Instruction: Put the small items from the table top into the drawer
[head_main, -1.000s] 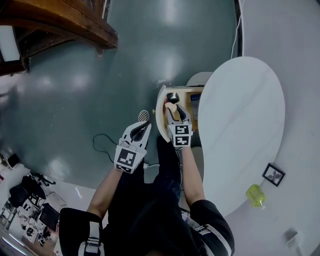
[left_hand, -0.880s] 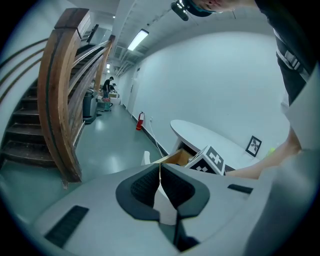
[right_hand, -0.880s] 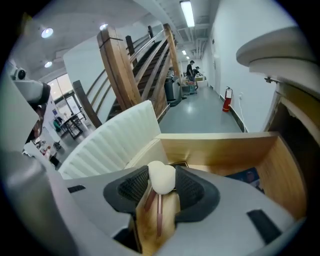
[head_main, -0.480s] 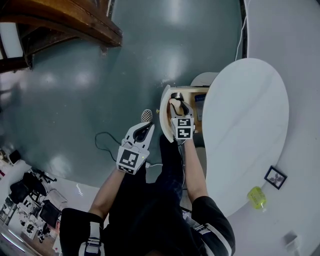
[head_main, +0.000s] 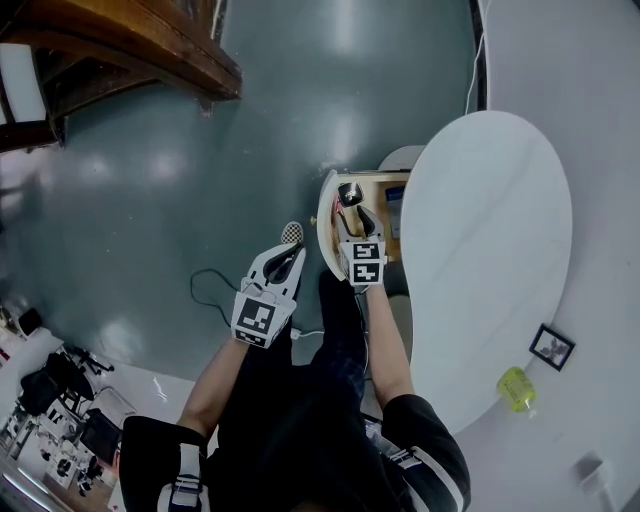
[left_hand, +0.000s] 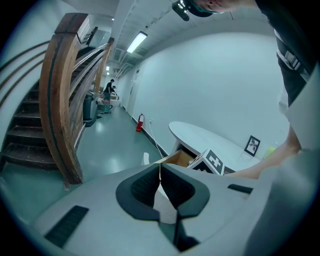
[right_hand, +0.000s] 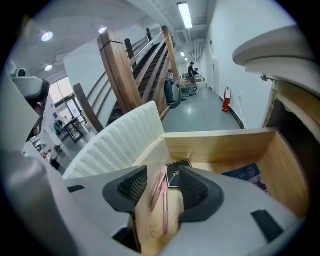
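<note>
Partly done: two pink pens (right_hand: 164, 200) and a black item (right_hand: 176, 176) lie in the open drawer (right_hand: 220, 145) beneath the right claw (right_hand: 162, 172), whose jaws have just opened wider and grip nothing. The left claw (left_hand: 160, 170) hangs closed and empty. A small yellow item (head_main: 513, 390) and a framed picture (head_main: 549, 347) sit on the worktop (head_main: 490, 230), not yet put away.

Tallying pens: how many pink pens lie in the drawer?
2: one pink pen slants near the drawer's left wall, the other lies just right of it. More may be hidden.
</note>
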